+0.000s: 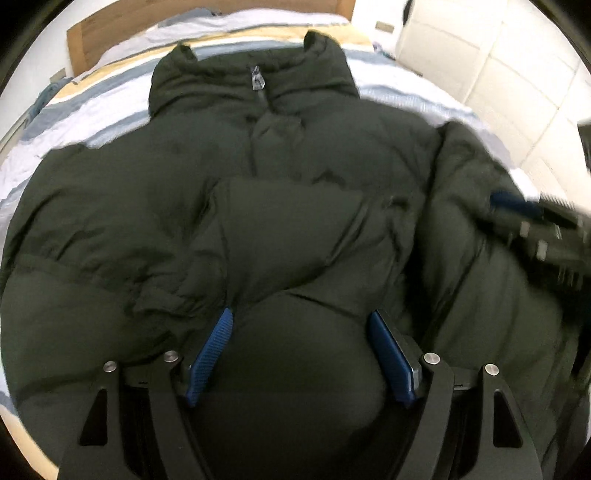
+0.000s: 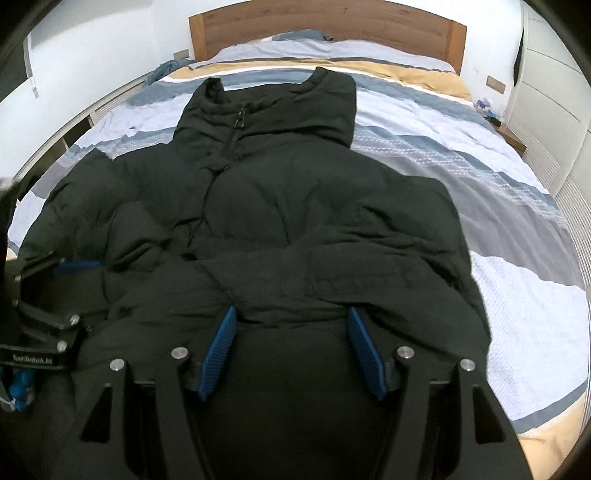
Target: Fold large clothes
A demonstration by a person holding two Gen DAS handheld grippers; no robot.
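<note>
A dark green puffer jacket (image 1: 280, 177) lies front up on the bed, collar toward the headboard, with both sleeves folded across its front; it also shows in the right wrist view (image 2: 280, 206). My left gripper (image 1: 301, 317) is open, its blue pads spread wide around a bulge of the jacket's lower part. My right gripper (image 2: 291, 314) is open too, its pads either side of the folded sleeve and hem. The right gripper shows blurred at the right of the left wrist view (image 1: 517, 206). The left gripper shows at the left edge of the right wrist view (image 2: 79, 265).
The bed (image 2: 498, 206) has a striped blue, white and yellow cover and a wooden headboard (image 2: 325, 22). White cabinets (image 2: 550, 88) stand to the right. A low white shelf (image 2: 74, 125) runs along the left side.
</note>
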